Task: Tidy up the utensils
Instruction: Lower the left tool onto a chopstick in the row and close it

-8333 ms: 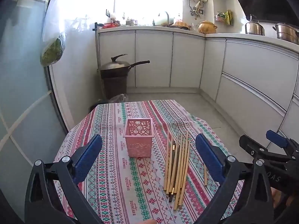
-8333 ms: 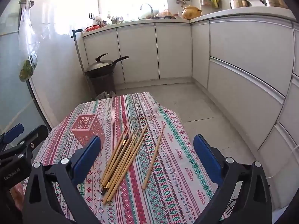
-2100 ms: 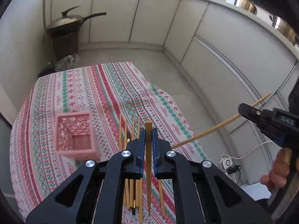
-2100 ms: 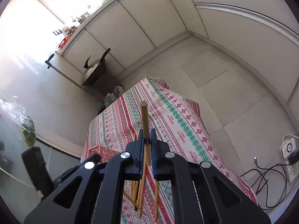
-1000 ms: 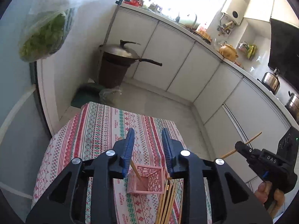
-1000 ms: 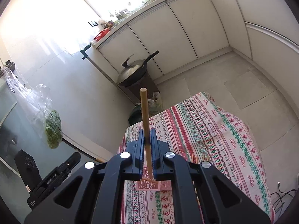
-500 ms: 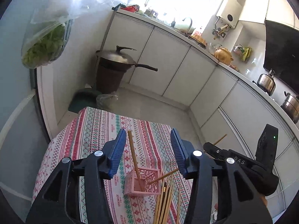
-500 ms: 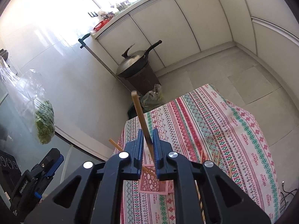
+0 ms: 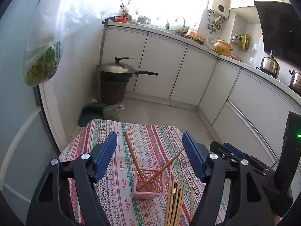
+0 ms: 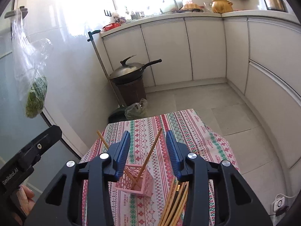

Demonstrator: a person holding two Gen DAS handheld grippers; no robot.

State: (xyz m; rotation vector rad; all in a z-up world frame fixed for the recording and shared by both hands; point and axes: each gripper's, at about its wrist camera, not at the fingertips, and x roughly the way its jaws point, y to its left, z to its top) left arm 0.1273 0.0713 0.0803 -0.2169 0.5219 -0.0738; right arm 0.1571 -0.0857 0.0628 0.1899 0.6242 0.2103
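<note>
Claws [image 9: 149,155] opening – two chopsticks [image 9: 131,155] crossed, leaning apart in basket [image 9: 150,186]

A small square pink plastic lattice basket [image 9: 148,183] is standing upright on the desk, just ahead of and below the left hand-held gripper [image 9: 149,154]. Two light wooden chopsticks [image 9: 131,154] are leaning crossed inside it, one tilting left, the other [image 9: 165,166] tilting right. A bundle of loose wooden chopsticks [image 9: 175,201] is lying flat just right of the basket, pointing back toward the hand-held gripper.
</note>
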